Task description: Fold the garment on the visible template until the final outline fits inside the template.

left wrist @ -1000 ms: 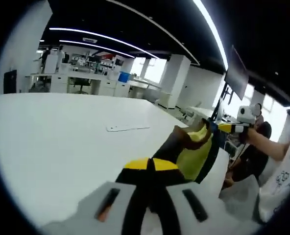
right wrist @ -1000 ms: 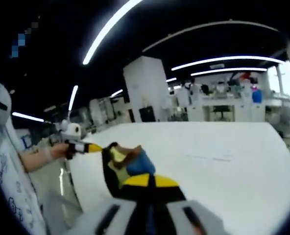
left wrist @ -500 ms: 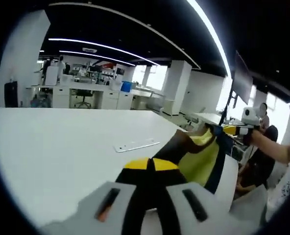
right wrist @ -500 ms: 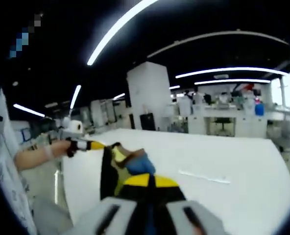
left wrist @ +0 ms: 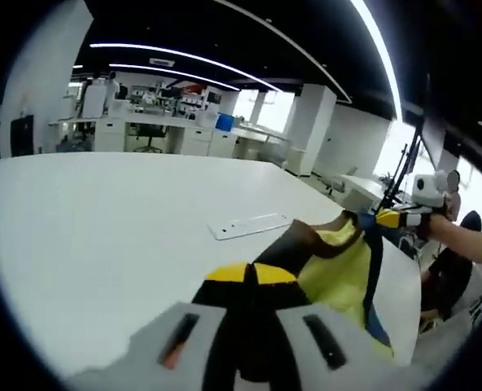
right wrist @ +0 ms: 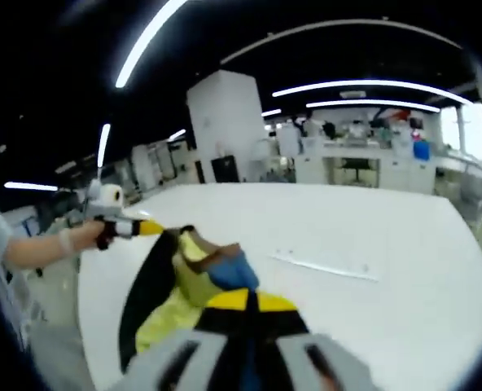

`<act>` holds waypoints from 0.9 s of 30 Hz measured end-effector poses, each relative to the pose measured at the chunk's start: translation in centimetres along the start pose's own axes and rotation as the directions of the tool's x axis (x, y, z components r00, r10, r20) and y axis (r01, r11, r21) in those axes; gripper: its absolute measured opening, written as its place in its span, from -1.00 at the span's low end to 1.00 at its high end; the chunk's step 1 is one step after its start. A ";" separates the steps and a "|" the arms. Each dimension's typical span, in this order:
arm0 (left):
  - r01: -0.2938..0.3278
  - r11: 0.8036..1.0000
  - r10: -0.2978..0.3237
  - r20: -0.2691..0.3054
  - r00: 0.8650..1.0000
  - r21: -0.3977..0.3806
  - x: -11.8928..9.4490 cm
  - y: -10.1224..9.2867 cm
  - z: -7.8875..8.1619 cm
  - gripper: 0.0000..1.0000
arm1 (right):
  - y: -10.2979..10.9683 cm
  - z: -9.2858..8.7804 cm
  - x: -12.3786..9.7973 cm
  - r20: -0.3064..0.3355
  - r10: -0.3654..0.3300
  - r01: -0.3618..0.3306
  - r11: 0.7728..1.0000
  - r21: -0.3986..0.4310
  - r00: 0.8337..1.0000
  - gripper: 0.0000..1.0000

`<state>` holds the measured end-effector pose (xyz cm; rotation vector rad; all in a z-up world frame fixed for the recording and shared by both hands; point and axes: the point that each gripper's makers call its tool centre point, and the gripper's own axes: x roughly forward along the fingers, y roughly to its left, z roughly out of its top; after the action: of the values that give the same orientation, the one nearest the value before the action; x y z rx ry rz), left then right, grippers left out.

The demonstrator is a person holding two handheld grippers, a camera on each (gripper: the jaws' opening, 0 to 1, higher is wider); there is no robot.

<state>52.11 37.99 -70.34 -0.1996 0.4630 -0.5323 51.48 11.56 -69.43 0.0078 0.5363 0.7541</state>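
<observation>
A garment in yellow-green, black and brown, with a blue patch, hangs stretched between my two grippers above the near end of a white table. In the left gripper view, my left gripper is shut on one black corner. My right gripper holds the far corner at the right, with a hand behind it. In the right gripper view, my right gripper is shut on the garment, and the left gripper pinches the other end. A thin pale flat strip lies on the table beyond the cloth.
The white table stretches far ahead. Office desks and a white pillar stand in the background. A person's hand and sleeve are at the left, off the table's edge.
Both grippers stay shut on the garment. The cloth has come further over the table and hangs wider and lower between them. The pale strip now looks closer.
</observation>
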 end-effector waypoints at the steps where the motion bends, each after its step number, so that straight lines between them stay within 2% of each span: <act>1: -0.003 1.000 0.003 -0.012 1.000 -0.010 0.6 0.5 -0.5 -1.00 | -0.5 -0.3 1.0 0.000 -0.004 0.004 1.000 -0.008 1.000 -1.00; 6: -0.045 0.999 0.041 -0.112 0.993 -0.029 4.2 3.5 -4.0 -1.00 | -3.0 -2.5 5.4 -0.063 -0.031 0.032 0.999 0.020 0.998 -1.00; 10: -0.058 0.998 0.054 -0.157 0.986 -0.022 5.8 4.7 -5.6 -1.00 | -4.3 -3.6 7.7 -0.088 -0.041 0.044 0.998 0.036 0.995 -1.00; 12: -0.059 0.998 0.054 -0.179 0.982 -0.022 6.9 6.0 -6.1 -1.00 | -5.2 -4.5 8.8 -0.123 -0.051 0.055 0.998 0.028 0.991 -1.00; 13: -0.058 0.998 0.051 -0.192 0.980 -0.034 7.3 6.1 -6.5 -1.00 | -5.6 -4.9 9.5 -0.135 -0.051 0.055 0.998 0.030 0.990 -1.00; 14: -0.065 0.997 0.058 -0.195 0.979 -0.032 6.8 5.2 -7.0 -1.00 | -5.9 -5.3 9.9 -0.147 -0.053 0.059 0.998 0.032 0.988 -1.00; 20: -0.073 0.997 0.065 -0.235 0.970 -0.026 8.9 6.6 -8.1 -1.00 | -6.6 -7.0 11.3 -0.196 -0.069 0.077 0.997 0.031 0.978 -1.00; 25: -0.086 0.996 0.075 -0.267 0.961 -0.027 9.3 6.7 -9.2 -1.00 | -6.5 -7.7 11.5 -0.204 -0.084 0.093 0.995 0.035 0.975 -1.00; 27: -0.086 0.996 0.076 -0.266 0.961 -0.028 9.2 6.4 -9.3 -1.00 | -6.7 -8.0 12.0 -0.206 -0.084 0.093 0.995 0.036 0.975 -1.00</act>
<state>57.57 37.87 -83.84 -0.1471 0.7400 -0.4713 59.29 12.98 -83.22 -0.0519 0.7449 0.6588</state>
